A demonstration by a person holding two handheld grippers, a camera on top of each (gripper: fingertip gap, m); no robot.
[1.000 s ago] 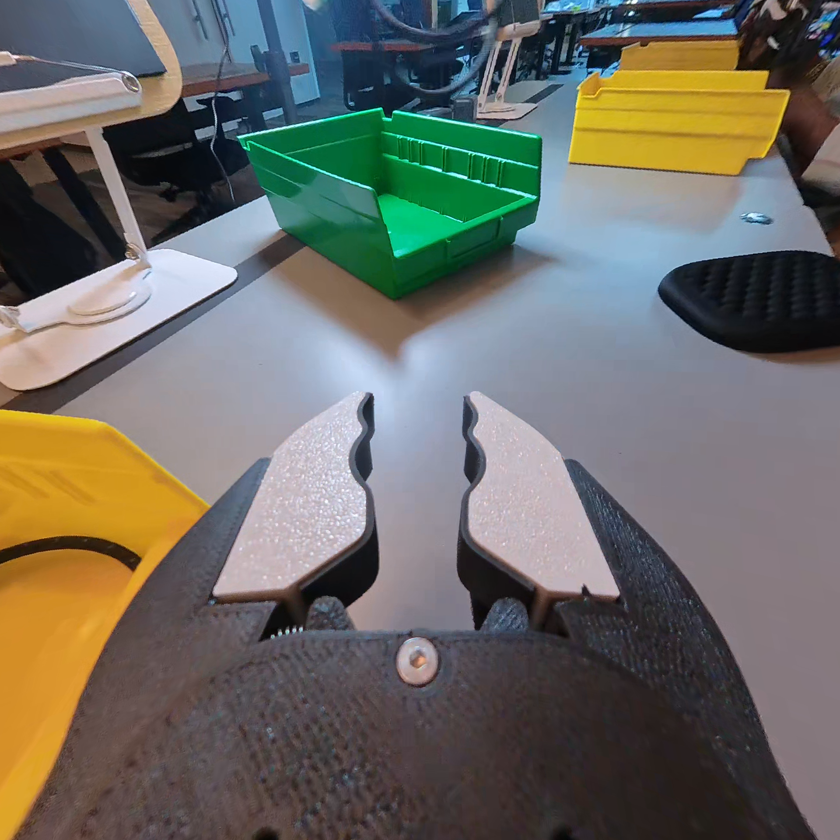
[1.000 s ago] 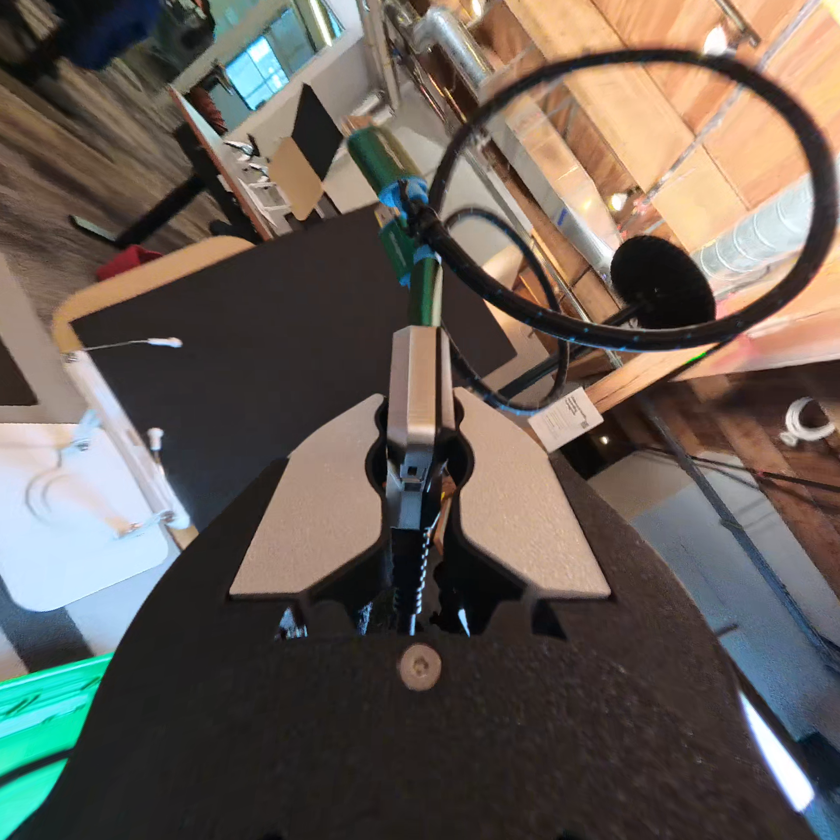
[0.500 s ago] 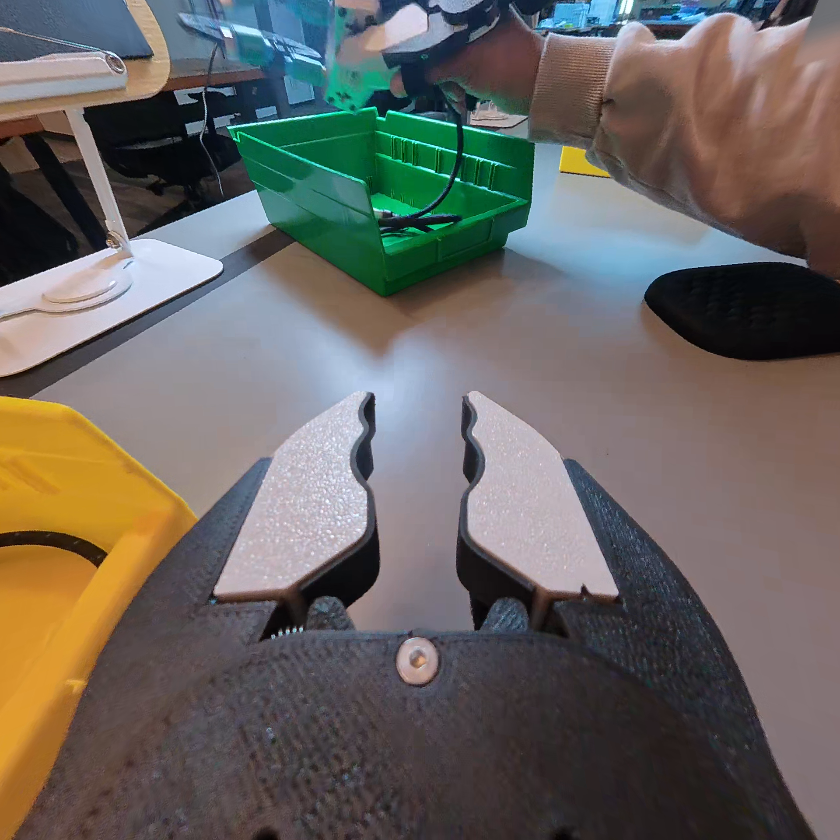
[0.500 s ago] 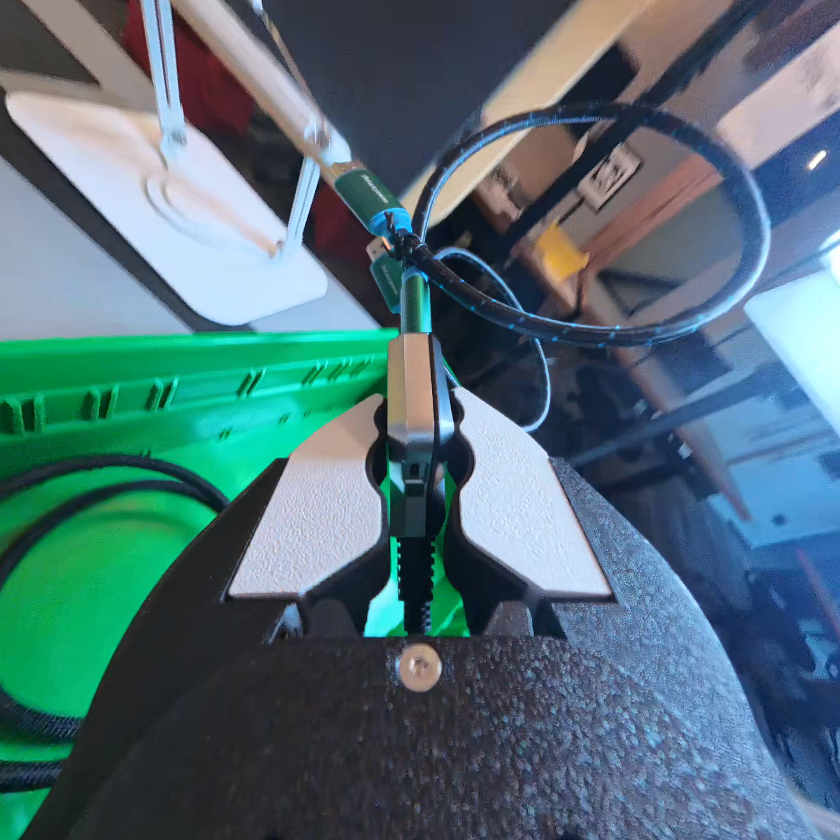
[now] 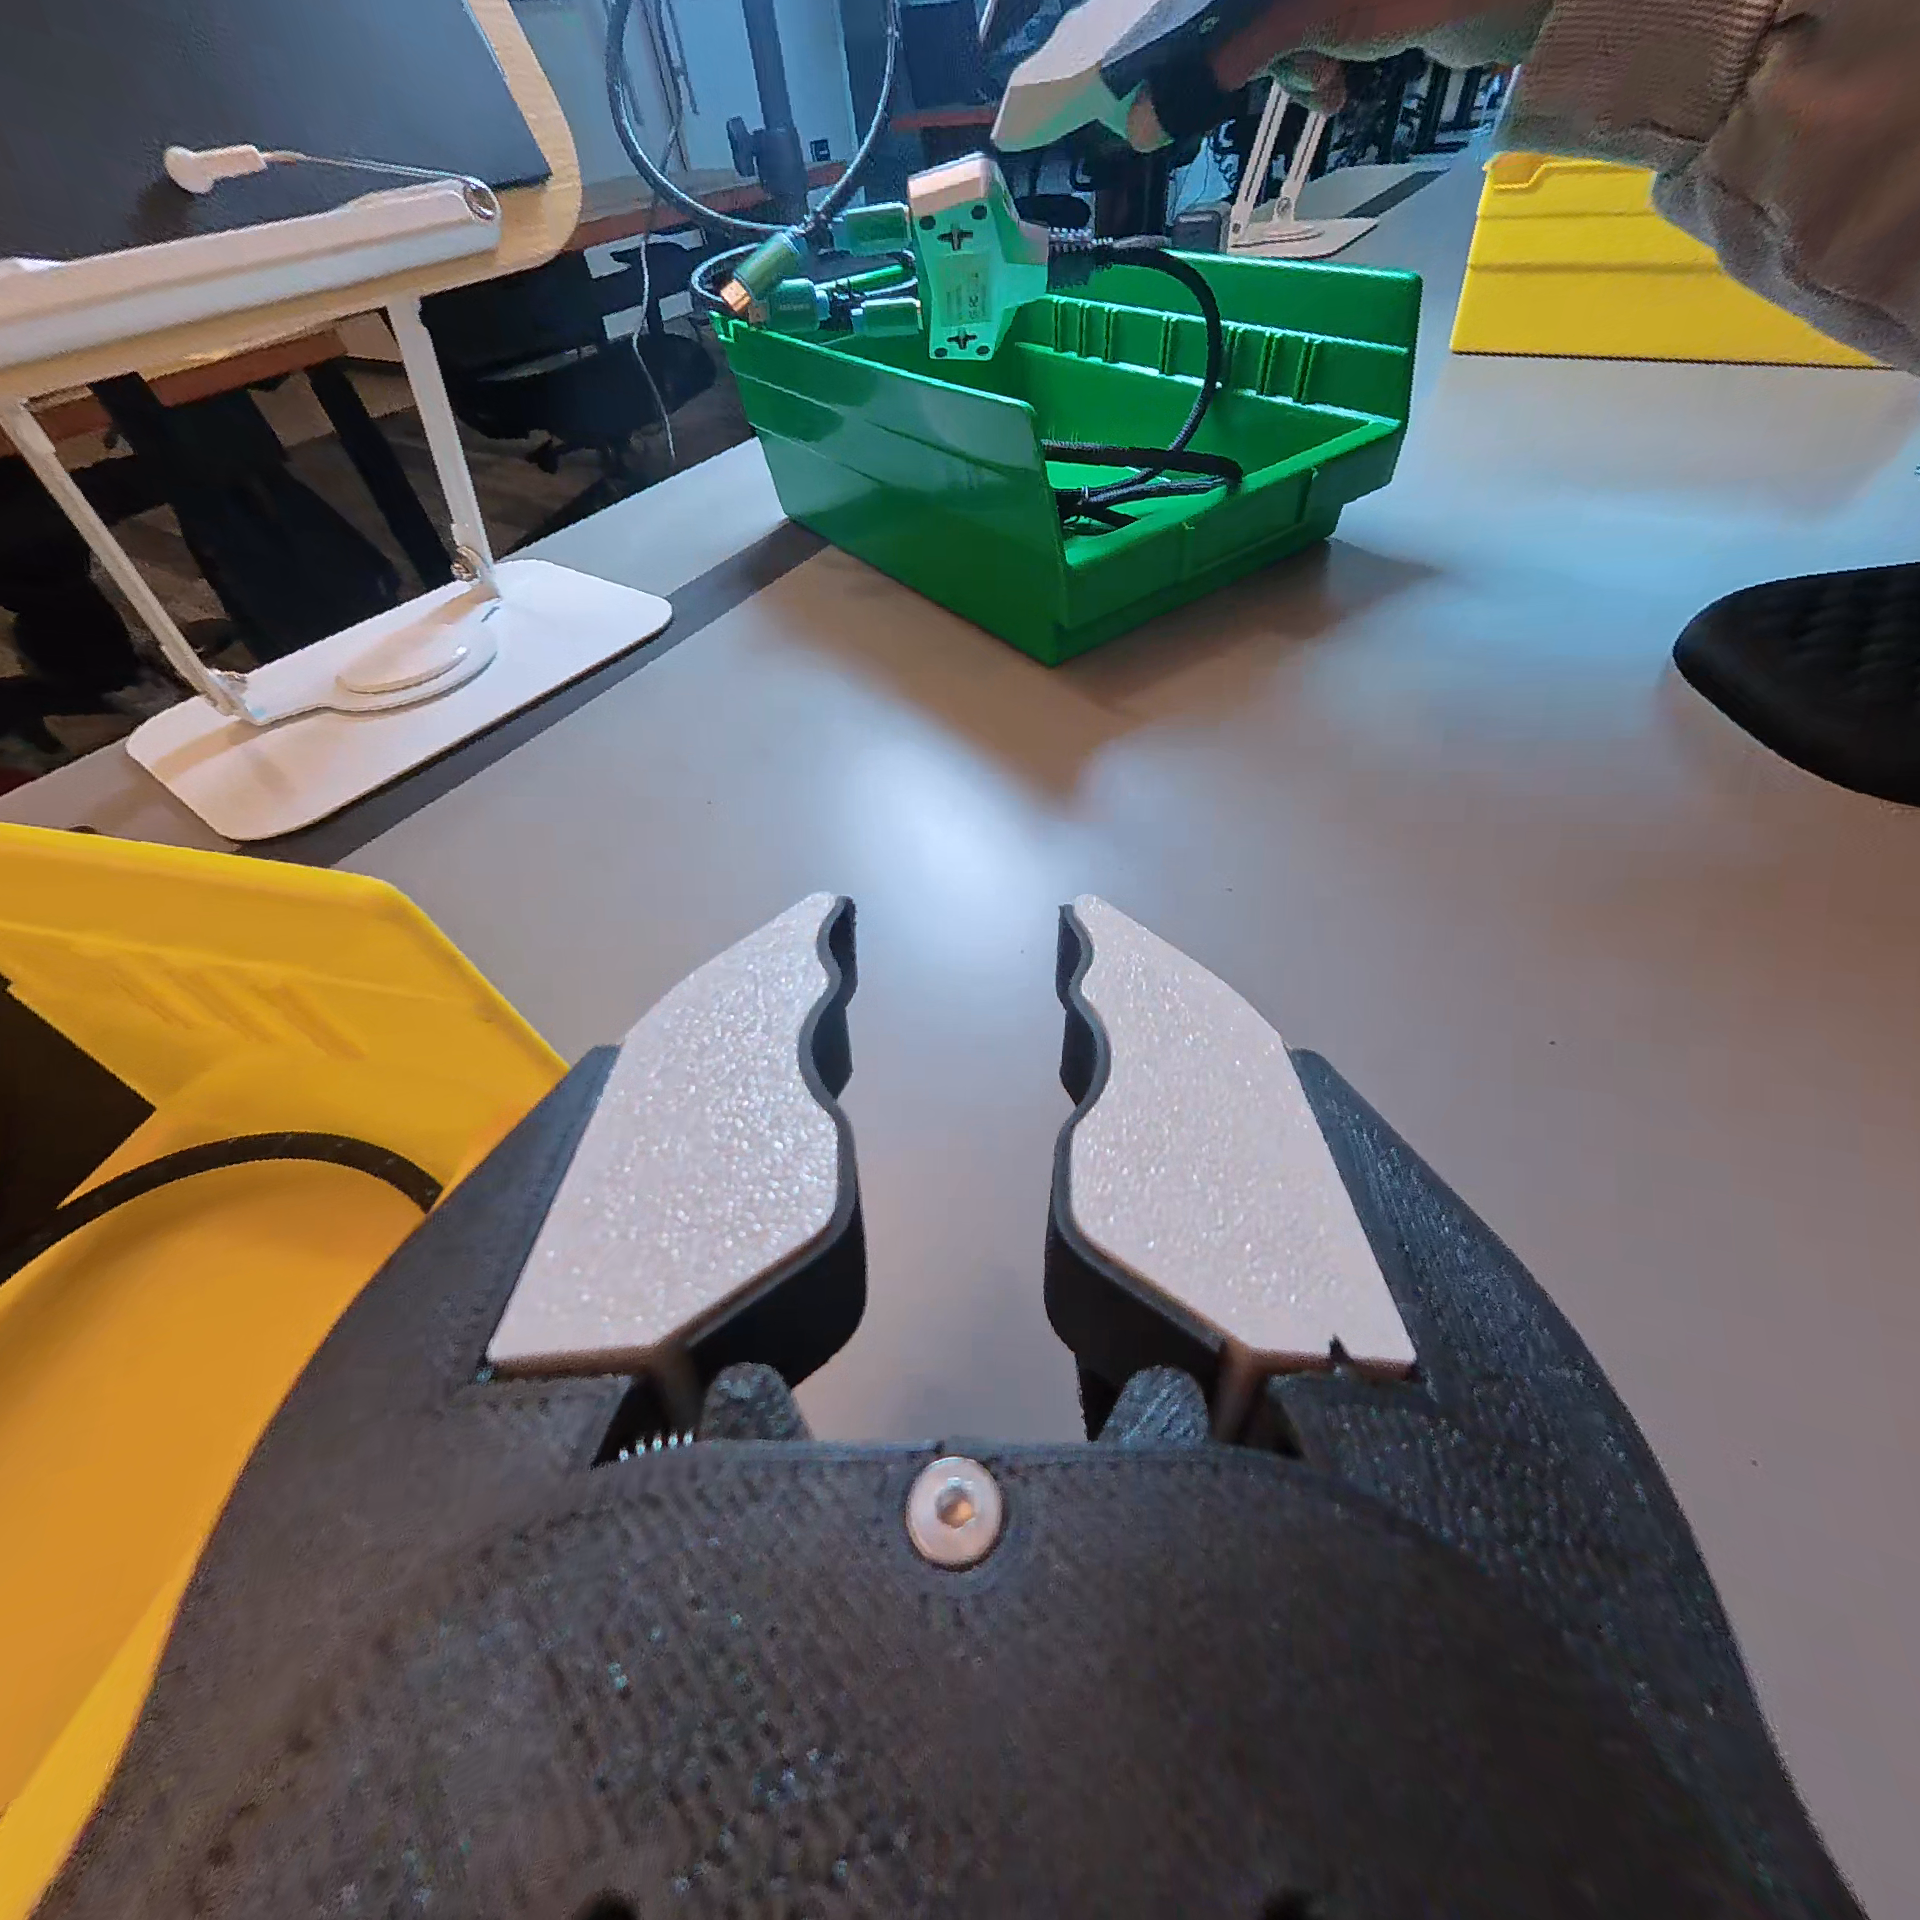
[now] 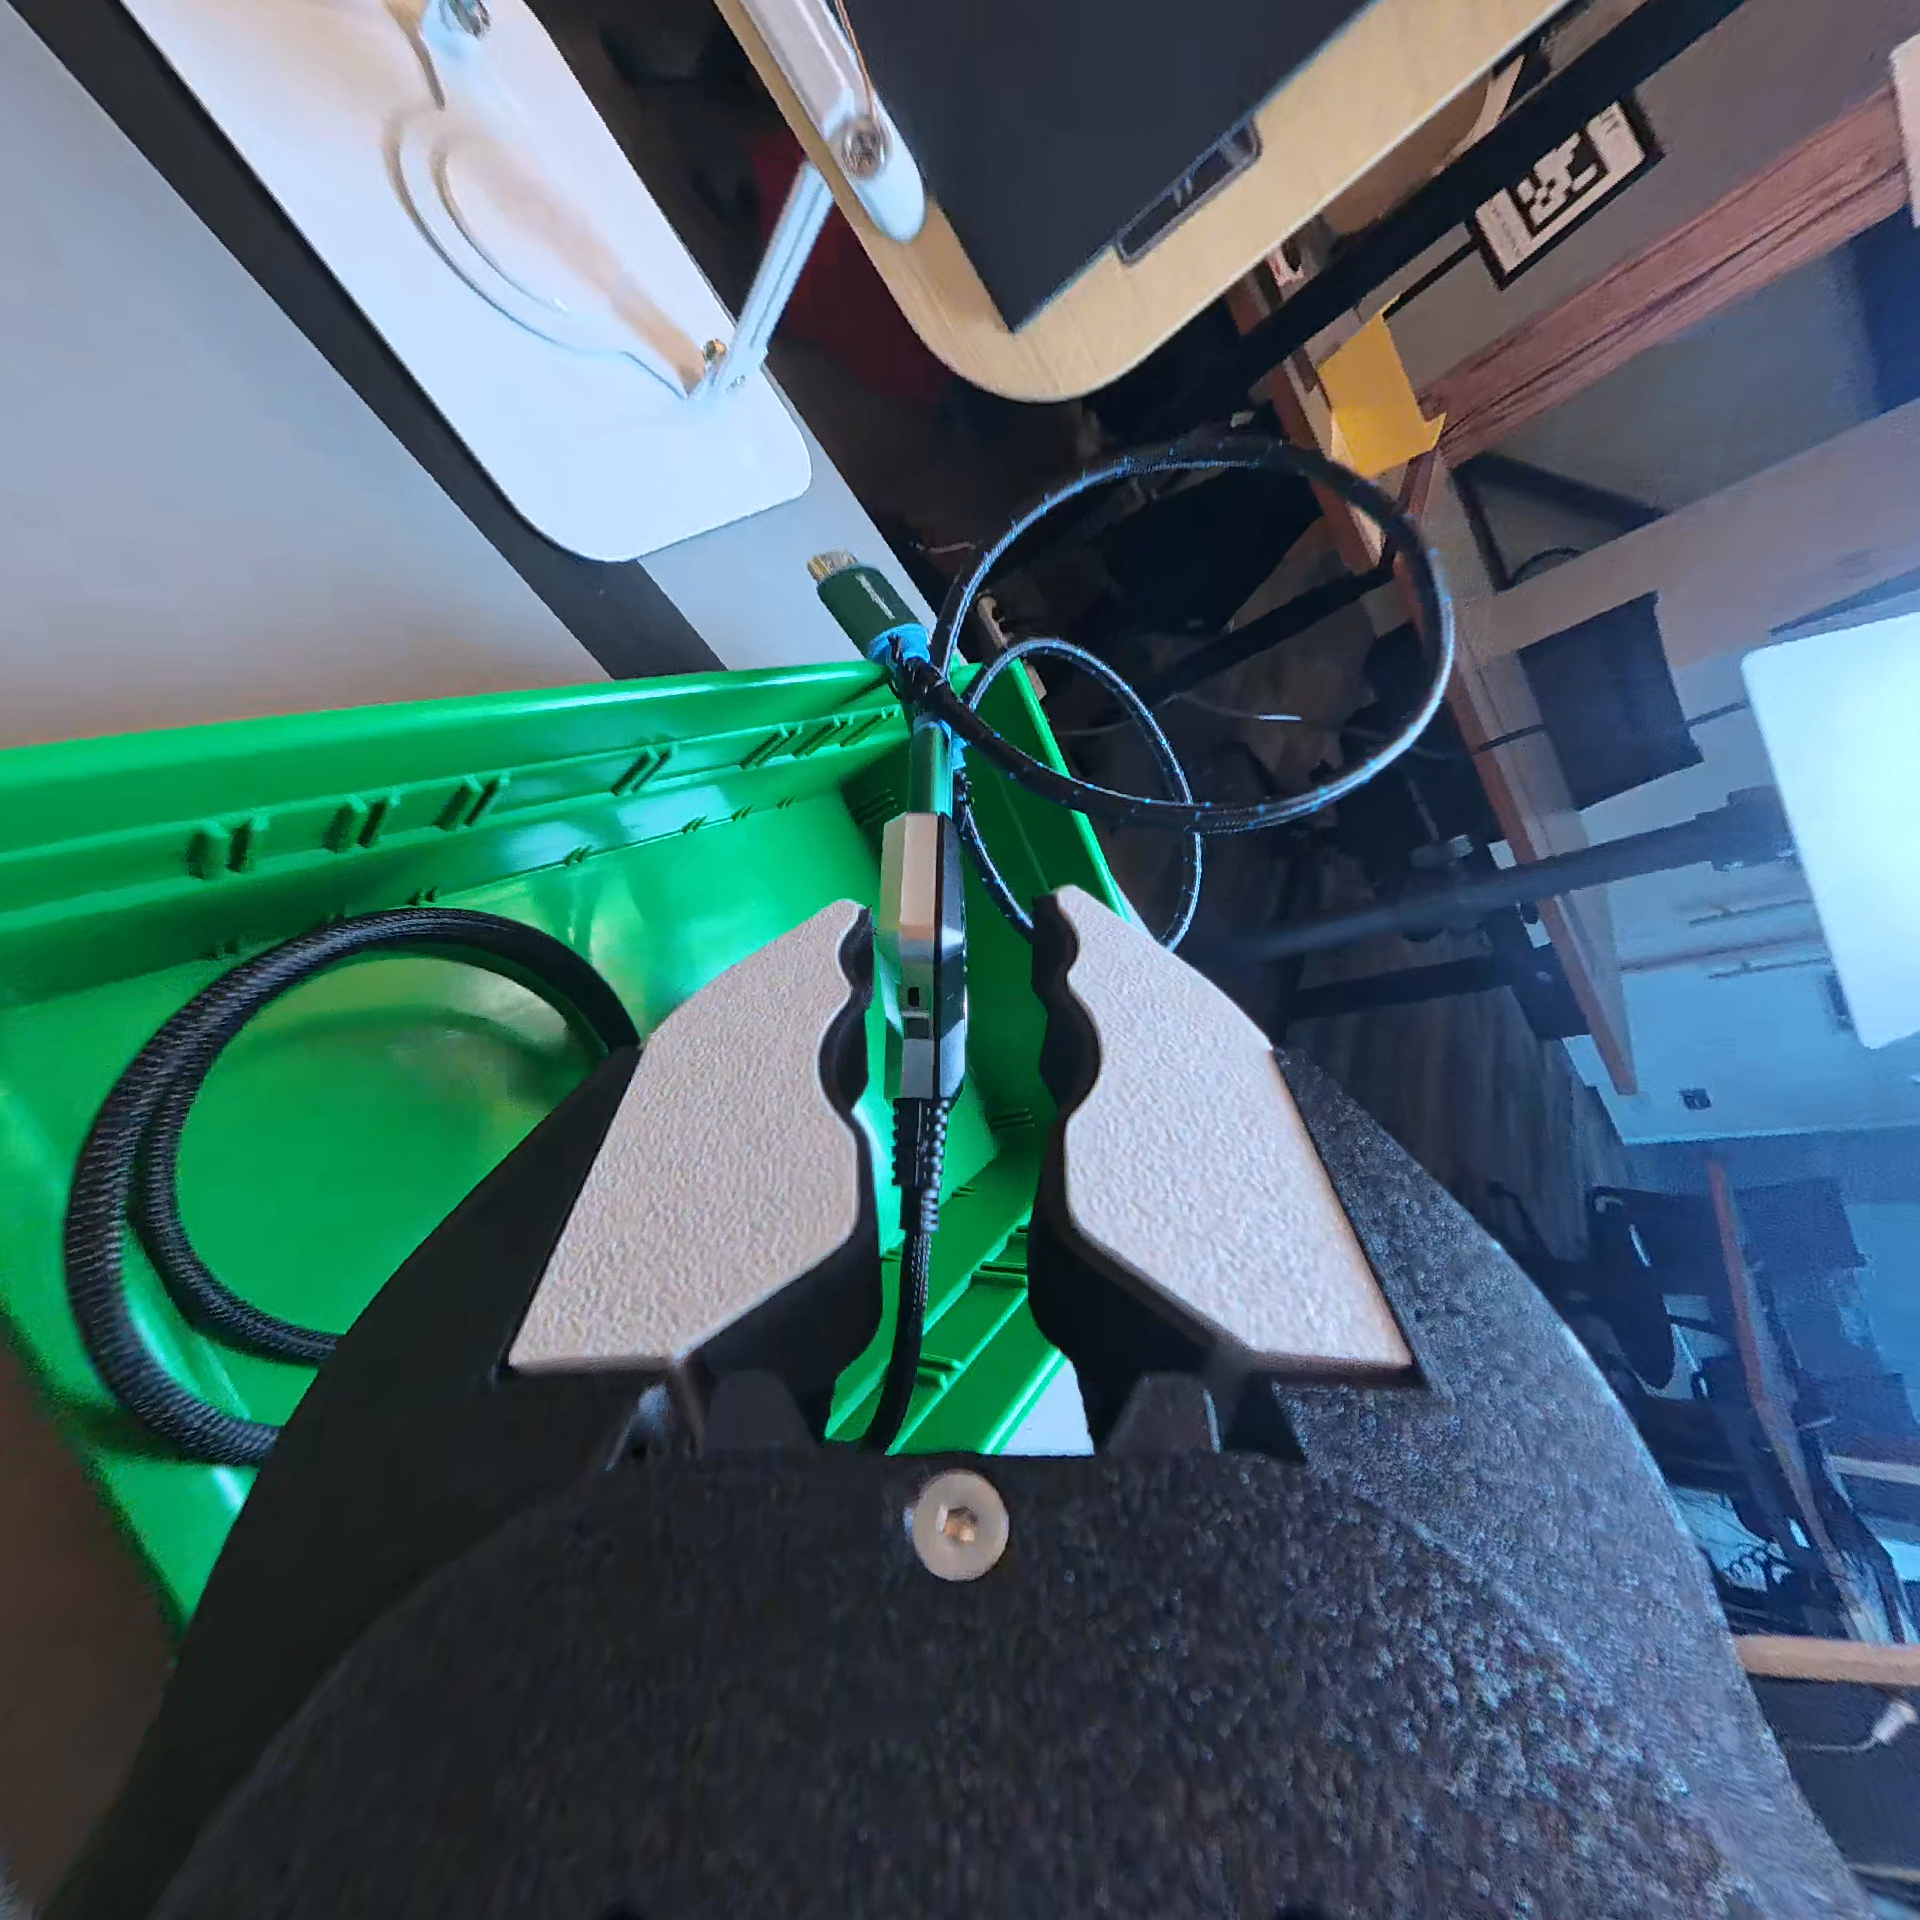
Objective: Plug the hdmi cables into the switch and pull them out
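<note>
The grey HDMI switch [image 6: 920,966] sits between the spread fingers of my right gripper [image 6: 951,914], which is open and does not pinch it. Green HDMI plugs [image 6: 868,613] and black braided cables [image 6: 1351,727] hang from its far end. Its own cable coils inside the green bin [image 6: 416,821]. In the left wrist view the switch [image 5: 961,265] hangs over the green bin's [image 5: 935,468] left wall, just under the right gripper's fingers [image 5: 1049,99], with green plugs [image 5: 779,275] beside it. My left gripper [image 5: 956,925] is open and empty above the grey table [image 5: 1351,935].
A yellow bin [image 5: 208,987] holding a black cable [image 5: 260,1153] lies at my left. A white stand [image 5: 416,665] stands on the table's left edge. A black pad [image 5: 1818,686] lies at the right, and more yellow bins [image 5: 1610,281] at the far right. One gripper's finger ends stand about 35 cm off the other's.
My right gripper came down over the green bin and opened, letting go of the switch it had been shut on. The left gripper stayed open in much the same place.
</note>
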